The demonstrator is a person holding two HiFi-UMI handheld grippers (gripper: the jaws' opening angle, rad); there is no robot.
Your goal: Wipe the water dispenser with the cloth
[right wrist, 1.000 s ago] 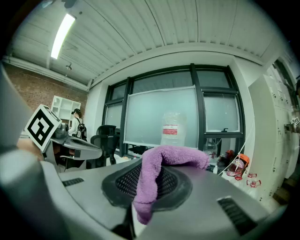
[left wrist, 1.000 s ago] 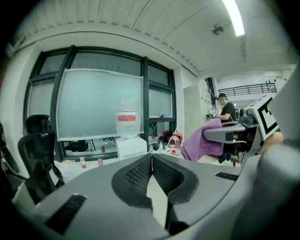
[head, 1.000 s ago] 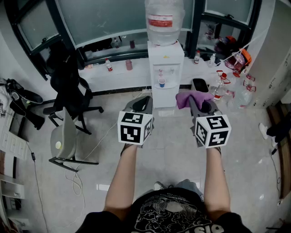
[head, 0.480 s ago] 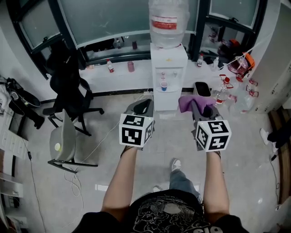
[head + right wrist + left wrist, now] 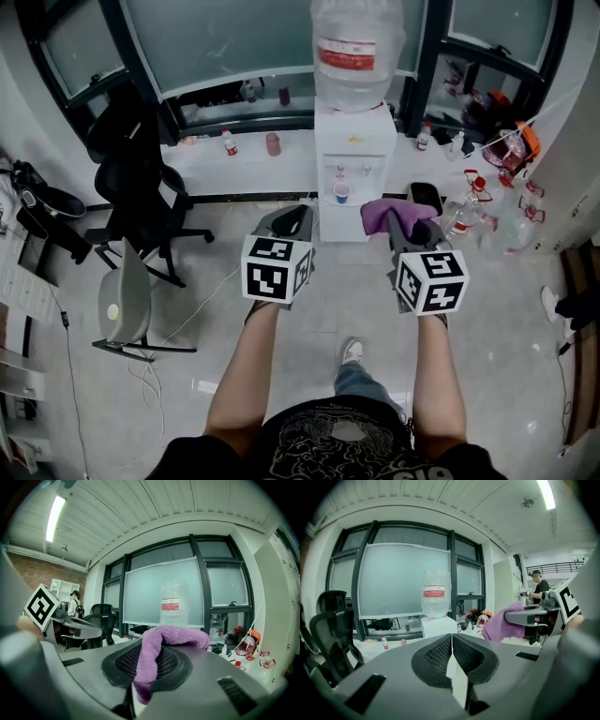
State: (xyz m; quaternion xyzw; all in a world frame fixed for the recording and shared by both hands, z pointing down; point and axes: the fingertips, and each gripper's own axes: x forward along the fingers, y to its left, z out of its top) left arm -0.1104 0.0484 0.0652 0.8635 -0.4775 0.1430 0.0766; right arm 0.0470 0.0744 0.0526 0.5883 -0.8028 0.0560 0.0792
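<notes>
A: Room to move?

B: Open floor point(image 5: 328, 314) between both claws and the dispenser point(image 5: 352, 164). The dispenser backs onto the window ledge point(image 5: 234, 155), with a bottle point(image 5: 356, 47) on top. A black chair point(image 5: 141, 183) and a grey chair point(image 5: 122, 300) sit to the left, well apart from it. A bin point(image 5: 427, 195) stands just right of its base, with clutter further right.

A: Claws?

B: Left claw point(image 5: 292, 218): jaws pressed together, nothing between them. Right claw point(image 5: 412, 223) is clamped on the cloth point(image 5: 394, 214). The cloth is purple, with a fold pinched between the pads and the rest draped over the tips.

A: Cloth vs dispenser?

B: Apart, no contact. In the head view the cloth sits in front of the dispenser, just right of its lower front. In the right gripper view the bottle is dead ahead, above the cloth.
</notes>
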